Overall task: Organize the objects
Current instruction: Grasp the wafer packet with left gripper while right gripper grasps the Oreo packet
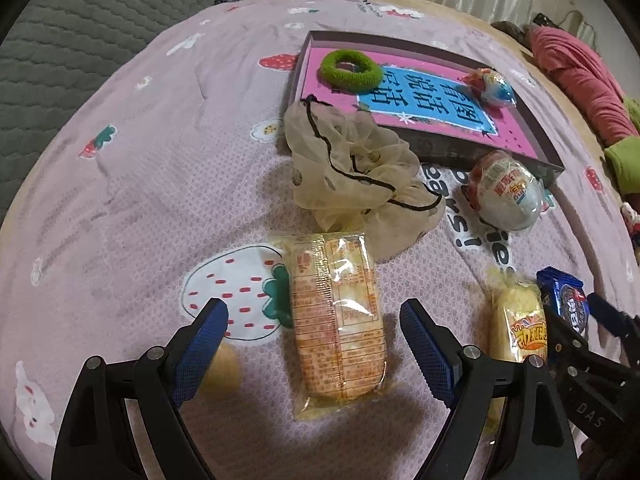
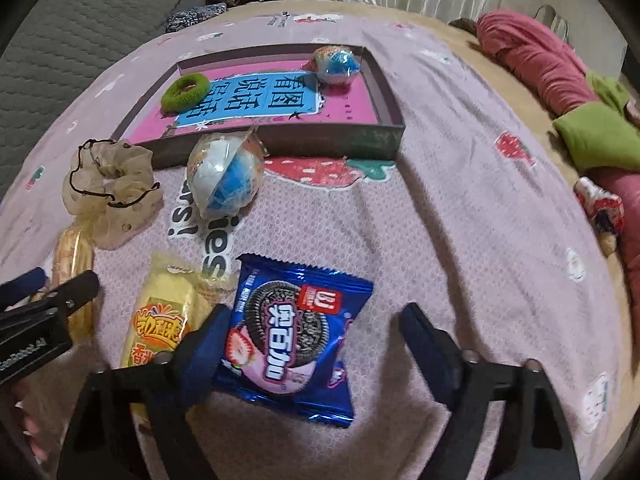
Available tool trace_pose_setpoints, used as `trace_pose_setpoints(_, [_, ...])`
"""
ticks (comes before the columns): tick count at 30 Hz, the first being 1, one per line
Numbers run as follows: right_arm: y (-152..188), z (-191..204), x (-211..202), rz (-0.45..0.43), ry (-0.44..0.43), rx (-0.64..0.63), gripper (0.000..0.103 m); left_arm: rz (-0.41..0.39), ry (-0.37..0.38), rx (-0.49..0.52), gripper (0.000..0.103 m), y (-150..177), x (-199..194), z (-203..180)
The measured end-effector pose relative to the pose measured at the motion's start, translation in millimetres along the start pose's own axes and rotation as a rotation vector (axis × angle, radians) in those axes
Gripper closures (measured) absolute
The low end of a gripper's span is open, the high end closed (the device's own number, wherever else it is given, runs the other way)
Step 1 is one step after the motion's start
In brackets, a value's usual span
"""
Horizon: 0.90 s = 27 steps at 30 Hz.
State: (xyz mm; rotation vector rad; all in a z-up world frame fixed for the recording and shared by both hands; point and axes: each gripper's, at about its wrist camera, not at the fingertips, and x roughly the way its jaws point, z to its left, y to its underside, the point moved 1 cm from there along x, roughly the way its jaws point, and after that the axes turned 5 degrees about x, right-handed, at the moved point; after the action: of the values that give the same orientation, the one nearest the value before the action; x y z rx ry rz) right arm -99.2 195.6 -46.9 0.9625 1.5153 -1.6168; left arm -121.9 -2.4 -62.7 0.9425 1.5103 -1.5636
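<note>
I hold my left gripper [image 1: 314, 334] tilted down over the pink strawberry-print bedsheet [image 1: 140, 184], its blue pads spread wide on either side of a clear-wrapped pack of orange biscuits [image 1: 338, 320]; neither pad touches the pack, which lies lengthwise between them. Just beyond its far end sits a beige scrunchie with a black cord [image 1: 356, 172]. To the right of that lies a wrapped toy egg [image 1: 506, 190], close to the near wall of the shallow box [image 1: 460, 152]. Inside the box, on its pink and blue printed floor, a green hair tie [image 1: 350, 70] rests at the far left and a second, smaller wrapped egg [image 1: 490, 84] at the far right.

My right gripper [image 2: 314, 330] points down over a blue sandwich-cookie packet [image 2: 298, 336]. Its jaws stand apart. The left pad overlaps the packet's left edge in the right wrist view, though I cannot tell whether it presses there; the right pad is clear of the packet. Just left of the packet lies a yellow snack pack with orange lettering [image 2: 164, 316], and beyond it the biscuit pack's end shows beside my other gripper's black arm. Far right on the bed, red and green clothes [image 2: 560, 80] are heaped.
</note>
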Motion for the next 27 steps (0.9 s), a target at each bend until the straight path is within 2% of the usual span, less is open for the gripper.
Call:
trace_pose_setpoints(4, [2.9, 0.7, 1.6, 0.000, -0.019, -0.009, 0.027, 0.013, 0.010, 0.014, 0.015, -0.7, 5.1, -8.2])
trace_pose_setpoints(7, [3.1, 0.6, -2.2, -0.021, -0.034, -0.011, 0.040, 0.009, 0.016, 0.022, 0.016, -2.7, 5.8, -15.4])
trace_pose_setpoints(9, [2.5, -0.1, -3.6, -0.024, -0.035, -0.020, 0.050, 0.012, 0.026, 0.026, 0.022, -3.7, 6.7, -19.1])
trace_pose_setpoints(11, [2.8, 0.2, -4.0, -0.024, -0.037, -0.034, 0.050, 0.023, 0.033, 0.030, 0.043, -4.5, 9.2, -21.7])
trace_pose_setpoints(16, [5.1, -3.1, -4.8, -0.038, -0.067, -0.038, 0.051, 0.028, 0.029, 0.048, 0.060, -4.3, 12.6, -26.7])
trace_pose_setpoints(22, [6.6, -16.6, -11.5, -0.064, -0.112, -0.004, 0.051, 0.002, 0.033, 0.056, 0.063, -1.4, 5.3, -25.8])
trace_pose_setpoints(27, [5.6, -20.5, -19.9, -0.086, -0.116, -0.003, 0.051, -0.024, 0.045, 0.051, 0.063, -0.2, -4.6, -24.5])
